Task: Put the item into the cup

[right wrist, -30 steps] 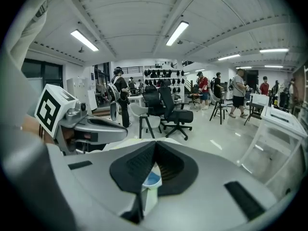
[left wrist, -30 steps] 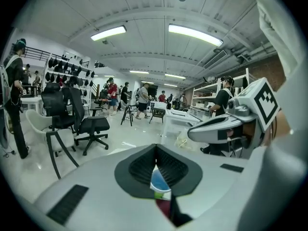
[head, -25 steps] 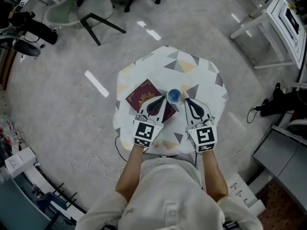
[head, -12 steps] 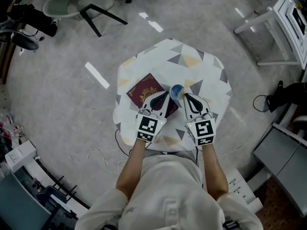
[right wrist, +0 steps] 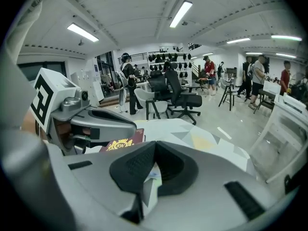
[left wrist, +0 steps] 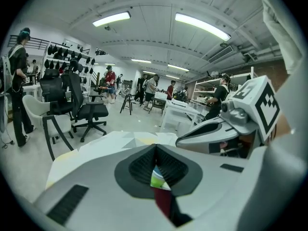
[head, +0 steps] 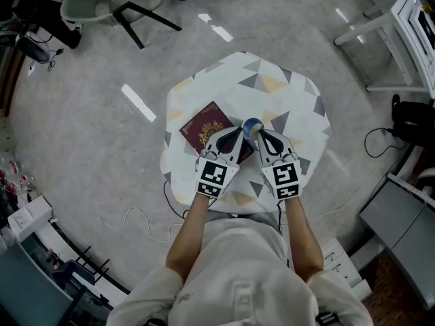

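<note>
1. A small table [head: 272, 87] with a cloth of grey and yellow triangles is seen from above. A person's two forearms reach over its near edge.
2. A dark red book [head: 204, 129] with a gold crest lies flat on the left half of the table.
3. A small blue cup [head: 252, 125] stands upright just beyond the book's right corner, between the tips of the two grippers and very close to both.
4. The left gripper [head: 237, 132] is held over the book's right edge, and its jaws are closed tip to tip. Only a thin coloured sliver [left wrist: 156, 179] and the red of the book are seen through the gap behind the tips. No clamped object can be made out.
5. The right gripper [head: 261, 134] is held just right of the cup, and its jaws are likewise pressed together at the tips, with nothing seen clamped.
6. The item cannot be picked out as a separate thing. A pale patch is seen in the cup's mouth, but it cannot be told whether that is the item.
7. The cup is judged to be light and easily tipped or slid on the cloth, so it should be steadied at its side wall, low down.
8. The item is judged to be small and light. It would best be pinched across its narrowest part and let go directly above the cup's mouth.
</note>
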{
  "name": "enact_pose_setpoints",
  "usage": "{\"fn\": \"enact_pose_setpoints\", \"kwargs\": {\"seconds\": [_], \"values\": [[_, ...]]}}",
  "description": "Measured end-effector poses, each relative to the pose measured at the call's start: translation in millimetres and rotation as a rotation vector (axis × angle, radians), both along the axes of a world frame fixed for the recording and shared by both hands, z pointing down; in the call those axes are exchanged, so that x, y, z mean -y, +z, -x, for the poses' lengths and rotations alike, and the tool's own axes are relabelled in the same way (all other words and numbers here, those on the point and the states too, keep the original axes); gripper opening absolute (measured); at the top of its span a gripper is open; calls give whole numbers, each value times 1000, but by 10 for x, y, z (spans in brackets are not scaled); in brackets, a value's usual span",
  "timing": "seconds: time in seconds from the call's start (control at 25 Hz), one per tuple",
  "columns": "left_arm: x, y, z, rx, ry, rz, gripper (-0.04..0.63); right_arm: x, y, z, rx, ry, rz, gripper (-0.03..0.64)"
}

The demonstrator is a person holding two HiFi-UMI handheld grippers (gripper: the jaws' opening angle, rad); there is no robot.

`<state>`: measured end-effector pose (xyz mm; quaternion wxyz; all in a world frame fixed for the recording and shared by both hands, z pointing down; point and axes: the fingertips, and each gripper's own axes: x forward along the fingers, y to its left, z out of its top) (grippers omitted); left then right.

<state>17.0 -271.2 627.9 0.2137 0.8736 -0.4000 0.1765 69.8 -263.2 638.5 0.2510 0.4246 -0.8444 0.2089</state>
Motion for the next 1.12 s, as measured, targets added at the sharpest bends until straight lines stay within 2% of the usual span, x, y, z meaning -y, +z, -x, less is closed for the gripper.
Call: {"fn": "enact_pose_setpoints", "kwargs": {"seconds": [1.12], "values": [[-20, 156, -74, 13, 19, 46, 12, 47, 484, 113, -110, -101, 91, 6]]}}
